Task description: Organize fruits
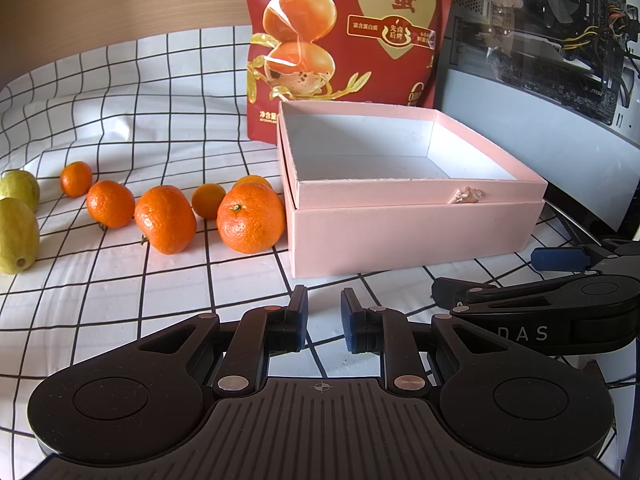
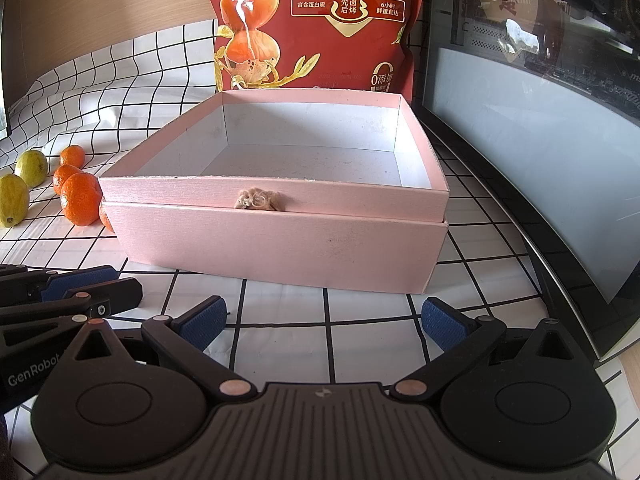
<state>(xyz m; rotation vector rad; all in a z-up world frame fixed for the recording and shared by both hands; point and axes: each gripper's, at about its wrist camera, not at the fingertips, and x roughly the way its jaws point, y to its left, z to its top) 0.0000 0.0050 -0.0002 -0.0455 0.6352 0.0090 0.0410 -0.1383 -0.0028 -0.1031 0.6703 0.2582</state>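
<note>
Up front in the left wrist view, our left gripper (image 1: pixel 324 320) hovers over the checked cloth (image 1: pixel 120 128) with its jaws a narrow gap apart and nothing between them. Ahead sits the pink box (image 1: pixel 408 236), open, showing a bare white inside. To its left lie six oranges (image 1: pixel 251 218) in a loose row, the nearest just beside the box, and two yellow-green fruits (image 1: pixel 16 236) at the far left edge. Behind stands a red snack bag (image 1: pixel 348 40) printed with "鹑蛋" and "先卤后烤". Our right gripper (image 1: pixel 532 280) shows at the right, marked "DAS".

Turning to the right wrist view, our right gripper (image 2: pixel 324 320) holds its jaws wide apart and empty, facing the pink box (image 2: pixel 276 244). The bag (image 2: pixel 320 20) reads "富含蛋白质" and "0添加". A computer case (image 2: pixel 540 140) stands at right. Our left gripper (image 2: pixel 80 284) bears "GenRobot".
</note>
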